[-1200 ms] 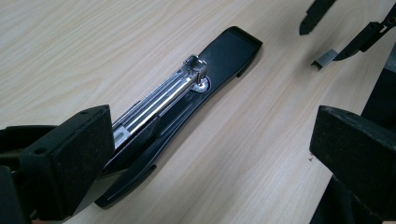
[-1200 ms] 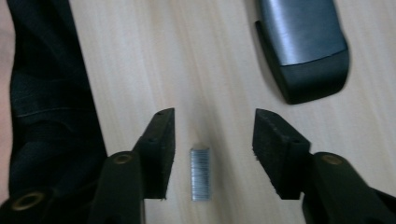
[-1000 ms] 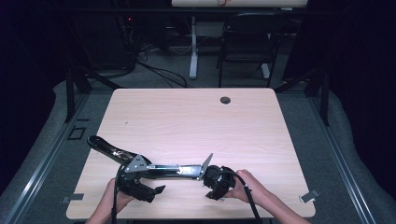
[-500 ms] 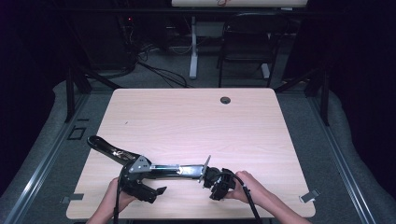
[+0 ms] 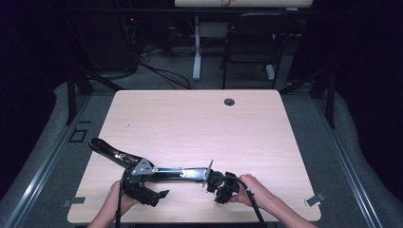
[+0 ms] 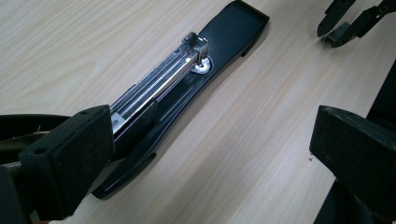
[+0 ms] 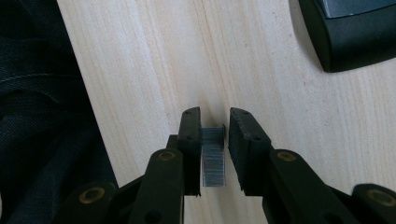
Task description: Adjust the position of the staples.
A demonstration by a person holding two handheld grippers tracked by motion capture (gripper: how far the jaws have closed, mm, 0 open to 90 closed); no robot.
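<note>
In the right gripper view, the right gripper [image 7: 214,135] has just been closing its jaws on a small grey metal strip of staples [image 7: 213,158] at the frame's lower middle; a sliver of gap shows on one side, so the grip looks nearly made, ready for loading. The long black stapler with its silver magazine swung open [image 5: 157,172] lies at the lower left of the pale wooden tabletop [image 5: 199,128], the left gripper [image 5: 142,190] beside it with jaws apart. Count: one stapler, one staple strip, two grippers.
</note>
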